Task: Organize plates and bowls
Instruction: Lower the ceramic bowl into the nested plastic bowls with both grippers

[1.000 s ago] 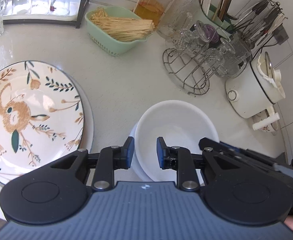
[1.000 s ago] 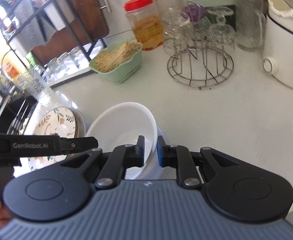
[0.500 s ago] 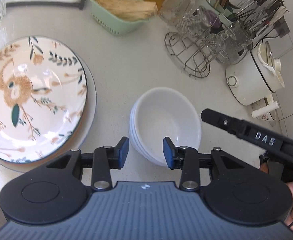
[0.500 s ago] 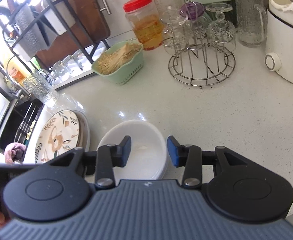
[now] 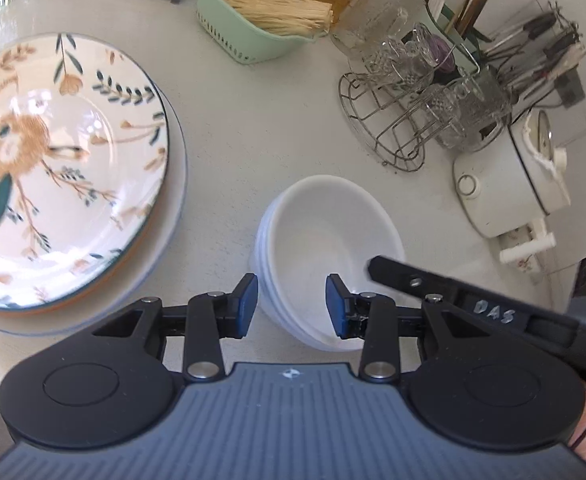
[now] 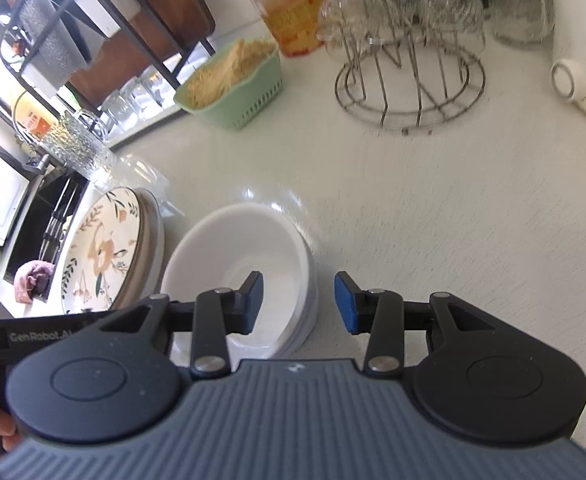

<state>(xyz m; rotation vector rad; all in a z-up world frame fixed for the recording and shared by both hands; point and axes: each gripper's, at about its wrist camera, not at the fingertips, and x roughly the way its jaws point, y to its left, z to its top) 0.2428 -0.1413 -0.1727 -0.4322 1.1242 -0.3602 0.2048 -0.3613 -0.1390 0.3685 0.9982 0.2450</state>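
Both claws stand partly open and grip nothing: the left gripper (image 5: 291, 305) straddles the near-left rim of the stack of plain white round bowls (image 5: 325, 236), the right gripper (image 6: 298, 302) its right rim, pads clear of it. Left of the stack on the pale speckled stone counter (image 5: 253, 120) lies the big round floral-painted ceramic plate (image 5: 57, 168), atop another plate.

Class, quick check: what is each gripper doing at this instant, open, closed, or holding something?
Left gripper: open, holding nothing, its pads either side of the white bowl stack's near rim.
Right gripper: open, holding nothing.
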